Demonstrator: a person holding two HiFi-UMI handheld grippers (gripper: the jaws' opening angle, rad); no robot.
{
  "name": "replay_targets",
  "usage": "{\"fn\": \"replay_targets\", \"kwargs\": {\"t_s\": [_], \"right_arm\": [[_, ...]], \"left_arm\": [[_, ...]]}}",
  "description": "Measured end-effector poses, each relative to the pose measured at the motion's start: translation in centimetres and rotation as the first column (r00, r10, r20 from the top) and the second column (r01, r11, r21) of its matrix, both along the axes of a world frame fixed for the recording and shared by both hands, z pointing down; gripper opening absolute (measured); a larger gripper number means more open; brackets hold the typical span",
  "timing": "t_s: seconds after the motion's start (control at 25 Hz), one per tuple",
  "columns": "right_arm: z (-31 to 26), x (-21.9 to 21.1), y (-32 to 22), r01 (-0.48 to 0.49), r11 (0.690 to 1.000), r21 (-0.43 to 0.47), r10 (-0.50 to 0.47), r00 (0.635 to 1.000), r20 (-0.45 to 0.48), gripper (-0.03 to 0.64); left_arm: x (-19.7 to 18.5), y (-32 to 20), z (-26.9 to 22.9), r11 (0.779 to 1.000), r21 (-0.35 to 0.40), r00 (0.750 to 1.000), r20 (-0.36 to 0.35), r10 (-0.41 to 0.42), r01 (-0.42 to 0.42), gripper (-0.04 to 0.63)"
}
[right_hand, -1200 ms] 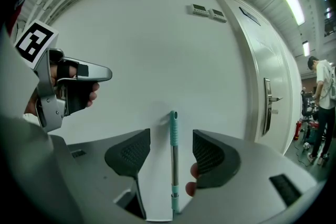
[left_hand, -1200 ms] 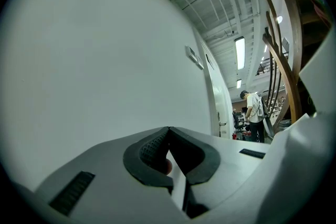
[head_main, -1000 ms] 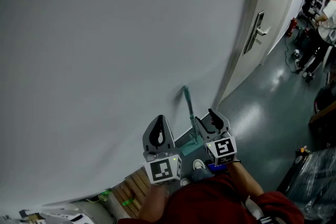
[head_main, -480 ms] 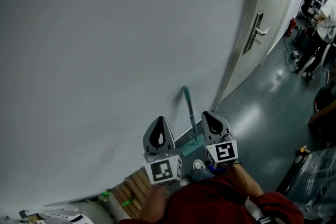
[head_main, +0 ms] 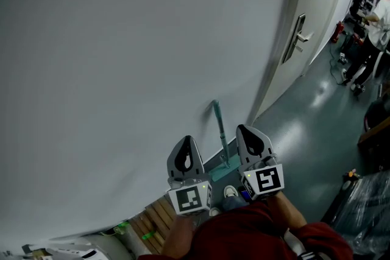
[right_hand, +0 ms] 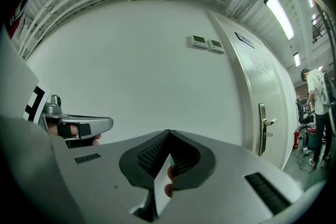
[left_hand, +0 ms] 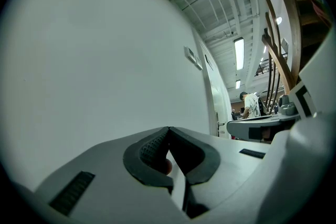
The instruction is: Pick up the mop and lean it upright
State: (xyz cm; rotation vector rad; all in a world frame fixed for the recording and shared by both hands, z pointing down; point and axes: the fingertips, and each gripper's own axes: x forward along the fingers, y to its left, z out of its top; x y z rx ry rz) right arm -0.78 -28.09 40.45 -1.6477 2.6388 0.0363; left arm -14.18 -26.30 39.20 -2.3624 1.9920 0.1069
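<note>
The mop stands against the white wall (head_main: 122,70) in the head view, its teal handle (head_main: 220,131) tilted up the wall and its teal head (head_main: 220,172) on the floor. My left gripper (head_main: 186,138) is left of the handle and my right gripper (head_main: 243,127) is right of it; neither touches the mop. In the left gripper view the left gripper (left_hand: 168,129) has its jaws together with nothing between them. The right gripper (right_hand: 168,132) is likewise shut and empty, with only wall beyond its tips.
A white door with a metal handle (head_main: 300,33) lies right of the wall. People stand at the far right (head_main: 372,15). Wooden slats (head_main: 155,219) lie at the lower left, a dark wrapped bundle (head_main: 365,204) at the lower right. My shoe (head_main: 231,192) is by the mop head.
The right gripper's jaws have gone from open to shut, and it has shifted slightly right and nearer to me. The left gripper and the mop have stayed put.
</note>
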Motion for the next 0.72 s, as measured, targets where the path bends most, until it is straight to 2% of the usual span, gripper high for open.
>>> {"fn": "replay_targets", "kwargs": {"t_s": [0.72], "right_arm": [[0.19, 0.39, -0.68, -0.005, 1.000, -0.018, 0.004, 1.000, -0.010, 0.017]], "left_arm": [[0.41, -0.01, -0.45, 1.000, 0.007, 1.000, 0.009, 0.023, -0.023, 0.014]]}}
